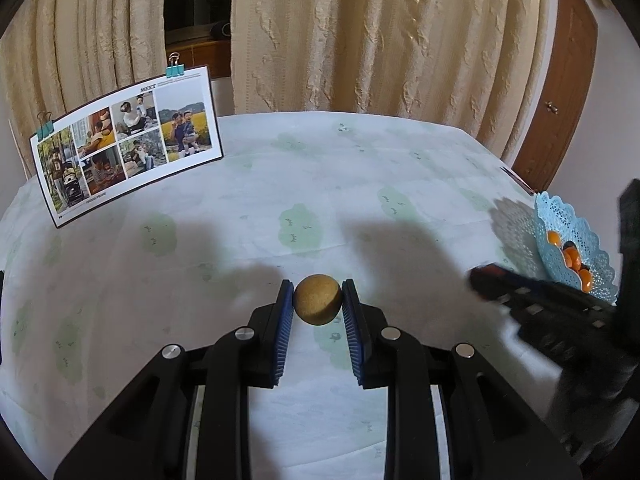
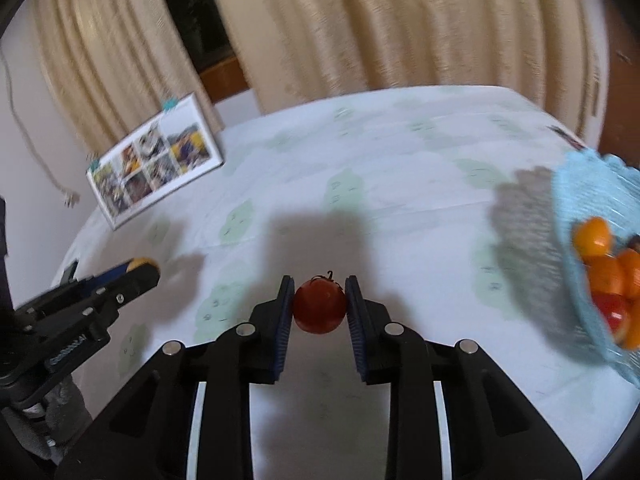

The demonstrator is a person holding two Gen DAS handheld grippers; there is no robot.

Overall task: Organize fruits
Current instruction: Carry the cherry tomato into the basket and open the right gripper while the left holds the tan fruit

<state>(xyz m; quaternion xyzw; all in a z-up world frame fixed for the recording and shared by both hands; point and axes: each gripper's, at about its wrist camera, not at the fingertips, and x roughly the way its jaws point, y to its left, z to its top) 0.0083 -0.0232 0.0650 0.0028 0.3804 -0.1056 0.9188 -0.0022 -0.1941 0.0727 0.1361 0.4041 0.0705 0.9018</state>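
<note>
My left gripper (image 1: 317, 298) is shut on a round tan-brown fruit (image 1: 317, 299), its blue pads pressing both sides above the tablecloth. In the right wrist view, my right gripper (image 2: 319, 300) is shut on a small red fruit (image 2: 320, 305) with a dark stem, lifted over the table. A light blue lacy basket (image 2: 576, 196) at the right holds several orange fruits (image 2: 608, 274) and a red one (image 2: 614, 312). The same basket (image 1: 560, 220) shows at the right edge of the left wrist view, behind the right gripper's dark body (image 1: 540, 304). The left gripper (image 2: 136, 270) appears at the left of the right wrist view, holding the tan fruit.
A white tablecloth with pale green patches (image 1: 360, 184) covers the table. A photo collage card (image 1: 124, 142) stands clipped upright at the back left. Cream curtains (image 1: 380, 40) hang behind the table, and a brown wooden door (image 1: 560, 88) is at the far right.
</note>
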